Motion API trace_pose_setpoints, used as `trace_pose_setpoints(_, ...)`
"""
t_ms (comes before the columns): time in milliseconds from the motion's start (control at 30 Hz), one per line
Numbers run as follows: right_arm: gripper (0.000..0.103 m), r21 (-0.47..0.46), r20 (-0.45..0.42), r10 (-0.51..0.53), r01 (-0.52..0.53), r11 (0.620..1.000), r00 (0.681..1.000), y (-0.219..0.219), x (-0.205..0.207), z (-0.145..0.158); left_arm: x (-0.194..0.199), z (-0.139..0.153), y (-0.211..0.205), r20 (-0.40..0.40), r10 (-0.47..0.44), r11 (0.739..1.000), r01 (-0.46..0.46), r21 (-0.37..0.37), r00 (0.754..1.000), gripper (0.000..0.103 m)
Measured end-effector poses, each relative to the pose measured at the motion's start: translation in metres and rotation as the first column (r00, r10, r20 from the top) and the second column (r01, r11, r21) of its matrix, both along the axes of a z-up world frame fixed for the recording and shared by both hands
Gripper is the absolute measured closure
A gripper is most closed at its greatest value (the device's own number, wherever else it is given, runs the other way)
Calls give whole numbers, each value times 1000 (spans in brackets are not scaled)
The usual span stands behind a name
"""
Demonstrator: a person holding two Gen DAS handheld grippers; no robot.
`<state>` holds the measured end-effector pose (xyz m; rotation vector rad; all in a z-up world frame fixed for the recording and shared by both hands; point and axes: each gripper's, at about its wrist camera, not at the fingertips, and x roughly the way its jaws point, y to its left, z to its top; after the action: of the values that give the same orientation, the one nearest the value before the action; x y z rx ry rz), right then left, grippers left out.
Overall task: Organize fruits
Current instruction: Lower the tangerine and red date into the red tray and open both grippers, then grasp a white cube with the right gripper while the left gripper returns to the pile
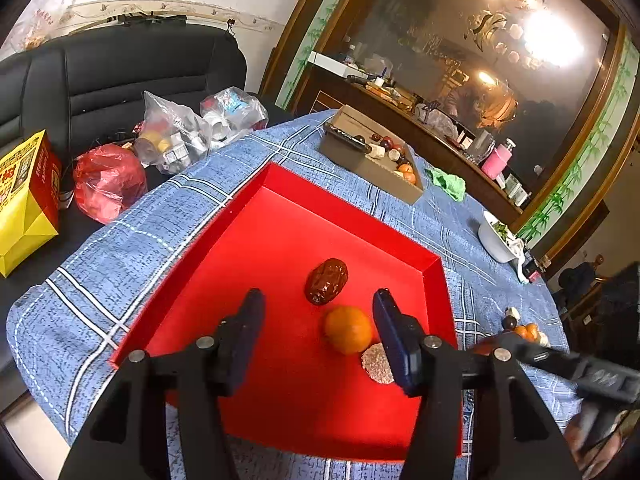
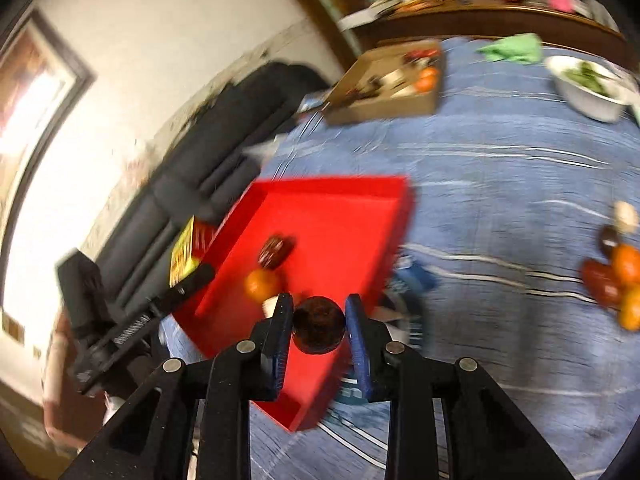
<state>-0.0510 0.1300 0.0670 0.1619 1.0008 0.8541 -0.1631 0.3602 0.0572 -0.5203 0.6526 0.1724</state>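
A red tray point(image 1: 280, 220) lies on the blue checked tablecloth. In it are a dark red date point(image 1: 326, 281), an orange point(image 1: 347, 329) and a pale round cracker point(image 1: 378, 363). My left gripper point(image 1: 318, 304) is open and empty above the tray, beside the orange. My right gripper point(image 2: 319, 308) is shut on a dark round fruit point(image 2: 319, 326) and holds it over the near corner of the tray point(image 2: 340, 216). The date point(image 2: 275, 251) and the orange point(image 2: 262, 284) also show in the blurred right wrist view. A pile of loose fruits point(image 2: 616, 280) lies on the cloth to the right.
A cardboard box point(image 1: 372, 160) with more fruits stands at the back of the table. A green cloth point(image 1: 448, 184) and a white bowl point(image 1: 498, 240) of greens lie at the right. A dark sofa point(image 1: 120, 68) with plastic bags point(image 1: 108, 180) stands at the left.
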Motion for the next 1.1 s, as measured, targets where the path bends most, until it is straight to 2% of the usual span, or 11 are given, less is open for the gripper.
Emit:
trace_pose_setpoints(100,72,-33,-41,34,-35,999,999,24,2,-18,-5,1,8,6,11,1000,-11,-18,1000,48)
trace_pose_setpoints(167,66,-38,-51,23,-25,999,998,30,4,-24,-8,1,12,10,20,1000,-20,-24,1000,48)
trace_pose_setpoints(267,55,-42,-10,-7,6,999,1000,28,7,-20,-13,3,18,20,38,999,-37,-37,999,47)
trace_pose_setpoints(433,52,-41,56,-70,73,996,996,-2,12,-3,-16,6,19,30,48,997,-46,-58,998,44)
trace_pose_setpoints(600,45,-49,121,-219,227,973,968,-86,12,12,-13,11,7,37,12,997,-9,-73,999,41)
trace_pose_setpoints(733,41,-82,156,-377,392,916,913,-169,13,16,-7,19,-11,48,-33,997,36,-74,998,38)
trace_pose_setpoints(833,41,-126,182,-499,523,843,848,-236,14,11,2,25,-32,48,-78,995,81,-55,996,37)
trace_pose_setpoints(967,41,-156,188,-563,590,792,805,-283,20,0,16,30,-69,34,-158,987,159,-22,987,37)
trace_pose_setpoints(1100,41,-148,178,-573,597,788,800,-294,32,-8,27,33,-109,11,-237,971,237,10,971,37)
